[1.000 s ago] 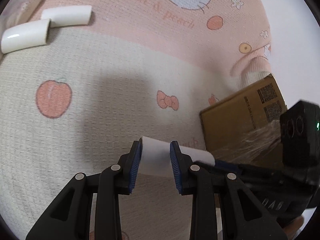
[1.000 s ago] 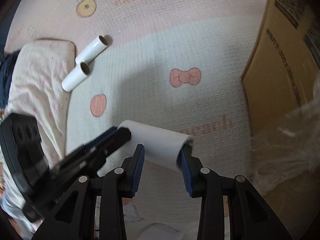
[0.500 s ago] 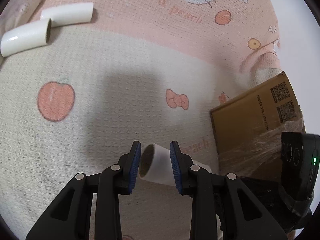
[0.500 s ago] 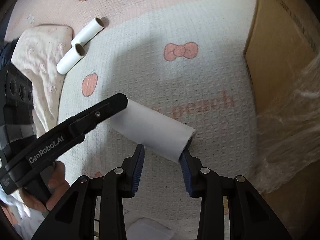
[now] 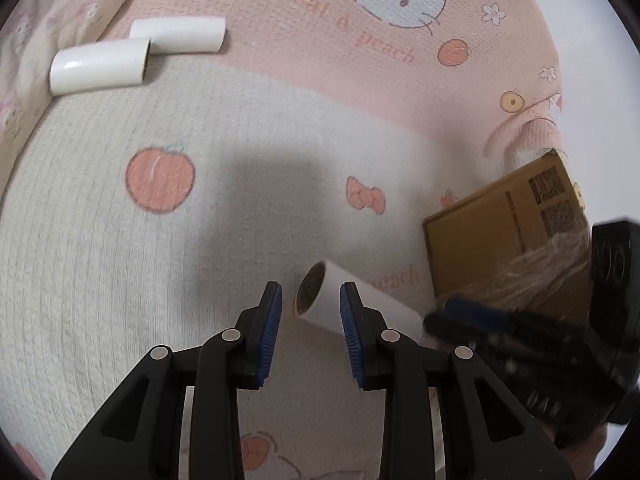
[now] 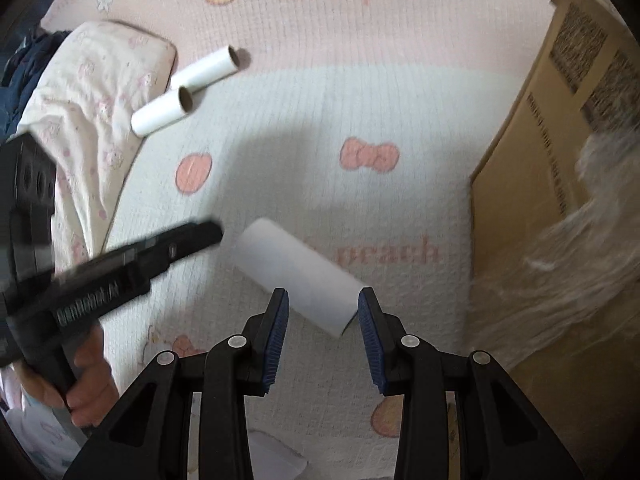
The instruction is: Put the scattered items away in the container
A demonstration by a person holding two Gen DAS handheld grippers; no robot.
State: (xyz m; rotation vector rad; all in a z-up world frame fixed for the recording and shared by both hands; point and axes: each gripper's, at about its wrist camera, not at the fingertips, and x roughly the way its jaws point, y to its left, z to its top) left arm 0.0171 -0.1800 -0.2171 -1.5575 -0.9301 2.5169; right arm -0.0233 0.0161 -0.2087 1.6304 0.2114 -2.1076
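Observation:
A white paper roll with a cardboard core is held over the patterned blanket; it also shows in the left wrist view. My right gripper is shut on its right end. My left gripper is open, and the roll's left end sits between its pads without touching. The left gripper appears as a black bar in the right wrist view. Two more white rolls lie together at the far left. The cardboard box stands at the right, with clear plastic film hanging from it.
A pale pillow lies at the blanket's left edge beside the two far rolls. The blanket is pink at the far side and cream nearer. The box's side wall rises at the right.
My left gripper let go of the roll and opened. The roll now hangs from my right gripper alone, and both views have pulled back from the blanket.

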